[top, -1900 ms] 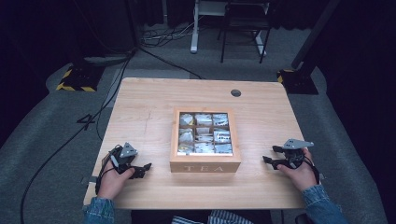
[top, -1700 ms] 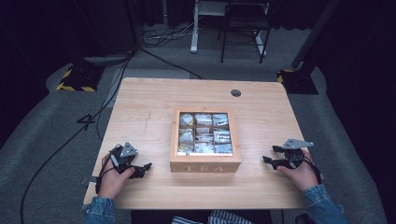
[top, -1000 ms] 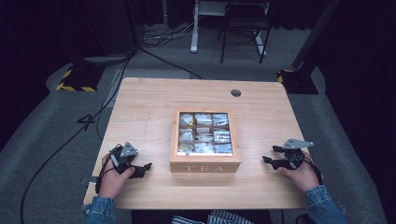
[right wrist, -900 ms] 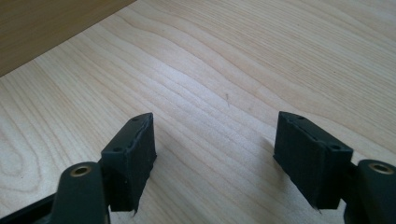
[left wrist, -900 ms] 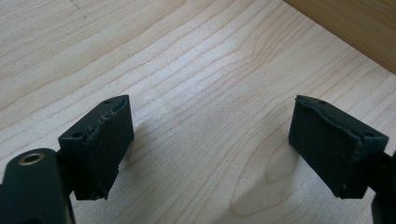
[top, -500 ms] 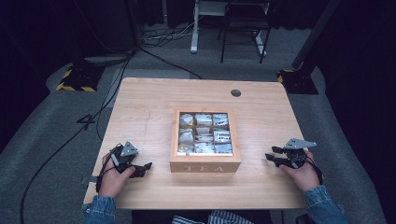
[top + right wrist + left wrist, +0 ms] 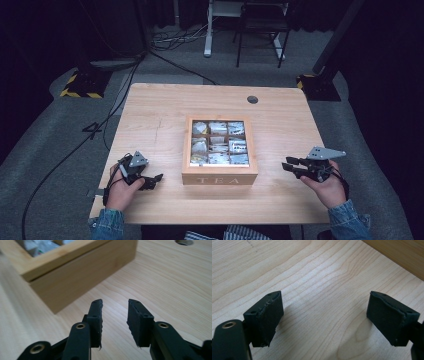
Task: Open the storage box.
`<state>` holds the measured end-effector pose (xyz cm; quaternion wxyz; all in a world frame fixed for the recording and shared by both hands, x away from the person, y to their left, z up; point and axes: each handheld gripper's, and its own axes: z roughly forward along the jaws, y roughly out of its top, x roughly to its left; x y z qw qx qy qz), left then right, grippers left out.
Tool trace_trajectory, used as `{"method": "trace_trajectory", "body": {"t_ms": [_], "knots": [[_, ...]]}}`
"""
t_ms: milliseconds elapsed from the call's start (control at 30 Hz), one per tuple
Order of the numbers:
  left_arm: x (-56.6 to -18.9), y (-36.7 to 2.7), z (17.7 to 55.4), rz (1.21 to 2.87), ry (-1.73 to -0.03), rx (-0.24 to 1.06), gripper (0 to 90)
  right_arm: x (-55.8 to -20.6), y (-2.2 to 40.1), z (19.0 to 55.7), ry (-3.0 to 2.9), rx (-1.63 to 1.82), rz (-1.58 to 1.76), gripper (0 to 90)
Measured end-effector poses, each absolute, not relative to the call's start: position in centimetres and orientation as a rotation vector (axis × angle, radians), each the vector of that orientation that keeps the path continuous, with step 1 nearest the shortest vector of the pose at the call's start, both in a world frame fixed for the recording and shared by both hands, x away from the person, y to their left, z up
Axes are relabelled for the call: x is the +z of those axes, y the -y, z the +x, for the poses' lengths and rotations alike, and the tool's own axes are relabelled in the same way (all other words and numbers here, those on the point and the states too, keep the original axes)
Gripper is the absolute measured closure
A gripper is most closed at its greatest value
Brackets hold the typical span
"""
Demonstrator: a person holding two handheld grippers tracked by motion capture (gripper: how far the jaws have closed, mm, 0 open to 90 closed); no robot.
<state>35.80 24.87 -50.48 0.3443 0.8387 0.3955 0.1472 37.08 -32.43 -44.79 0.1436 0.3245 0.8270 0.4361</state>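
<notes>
Left hand-held gripper (image 7: 152, 179) released, jaws wide over tabletop (image 7: 160, 120). Right hand-held gripper (image 7: 290, 166) jaws just been closing, nothing between them, beside tea box (image 7: 220, 176).

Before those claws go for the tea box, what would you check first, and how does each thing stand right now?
1. Tea box lid shut, sitting flat on the table: ok.
2. Right claw empty, nothing between its jaws, which have just been closing: ok.
3. Left claw wide open and empty, over bare wood: ok.
4. Both claws apart from the box, one on each side: ok.
5. Path from the right claw to the box's side free of clutter: ok.
6. Whether the lid has a latch or catch: cannot tell.
</notes>
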Motion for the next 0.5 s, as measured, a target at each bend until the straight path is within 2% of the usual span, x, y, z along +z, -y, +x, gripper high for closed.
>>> {"method": "trace_trajectory", "body": {"t_ms": [200,467,500], "knots": [[-50.5,-24.9,35.9,2.186,-1.018,0.393,14.8,-43.5,30.5,35.9,-2.451,1.274,0.794,75.8],[-50.5,-24.9,35.9,2.186,-1.018,0.393,14.8,-43.1,28.6,35.2,-2.522,1.262,0.694,83.4],[-50.5,-24.9,35.9,2.186,-1.018,0.393,14.8,-43.2,28.1,35.1,-2.553,1.254,0.672,87.0]]}}
